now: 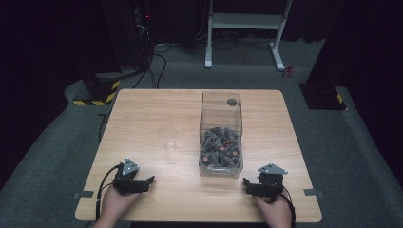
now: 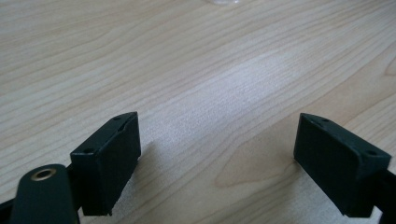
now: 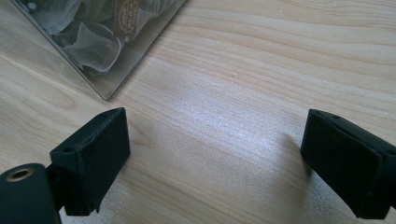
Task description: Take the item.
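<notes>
Right gripper jaws apart; box cropped (contents blurry).

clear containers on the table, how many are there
2. A tall clear box stands right of the table's middle, partly filled with small dark wrapped pieces. A small clear glass stands just left of it, apart from it. No others are visible.

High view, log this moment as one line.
left hand-held gripper open, empty | right hand-held gripper open, empty | clear box untouched
</notes>
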`<state>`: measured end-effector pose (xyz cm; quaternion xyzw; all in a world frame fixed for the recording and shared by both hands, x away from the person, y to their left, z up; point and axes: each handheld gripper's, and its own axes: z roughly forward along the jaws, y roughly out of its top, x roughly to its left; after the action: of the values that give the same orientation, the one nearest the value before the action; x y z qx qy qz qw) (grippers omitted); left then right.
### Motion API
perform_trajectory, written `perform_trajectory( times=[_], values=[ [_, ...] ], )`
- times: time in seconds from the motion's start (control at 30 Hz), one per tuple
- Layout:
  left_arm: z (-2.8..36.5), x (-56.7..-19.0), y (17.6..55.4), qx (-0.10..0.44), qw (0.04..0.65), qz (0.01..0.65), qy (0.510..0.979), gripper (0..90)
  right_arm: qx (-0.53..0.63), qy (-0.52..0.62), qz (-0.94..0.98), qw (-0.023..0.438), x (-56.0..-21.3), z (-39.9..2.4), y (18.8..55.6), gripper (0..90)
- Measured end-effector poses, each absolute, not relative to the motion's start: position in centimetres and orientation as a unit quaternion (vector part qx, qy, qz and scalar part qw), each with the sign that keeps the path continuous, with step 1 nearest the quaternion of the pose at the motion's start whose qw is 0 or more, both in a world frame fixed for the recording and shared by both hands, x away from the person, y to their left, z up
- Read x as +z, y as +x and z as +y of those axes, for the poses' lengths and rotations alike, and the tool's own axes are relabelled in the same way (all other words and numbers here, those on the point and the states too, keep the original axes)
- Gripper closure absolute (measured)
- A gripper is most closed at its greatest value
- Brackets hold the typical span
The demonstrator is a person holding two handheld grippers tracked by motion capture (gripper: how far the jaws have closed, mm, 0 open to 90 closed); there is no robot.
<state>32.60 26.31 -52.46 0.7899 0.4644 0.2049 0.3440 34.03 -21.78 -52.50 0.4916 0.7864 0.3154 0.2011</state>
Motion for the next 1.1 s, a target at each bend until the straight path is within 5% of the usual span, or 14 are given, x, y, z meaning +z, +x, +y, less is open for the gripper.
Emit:
perform_trajectory(
  times=[1.1],
  values=[
    [24.7, -49.6, 31.7, 0.195, 0.416, 0.425, 0.78, 15.3, 0.315, 0.494, 0.785, 0.202, -52.5, -21.7, 34.0, 8.1]
  ],
)
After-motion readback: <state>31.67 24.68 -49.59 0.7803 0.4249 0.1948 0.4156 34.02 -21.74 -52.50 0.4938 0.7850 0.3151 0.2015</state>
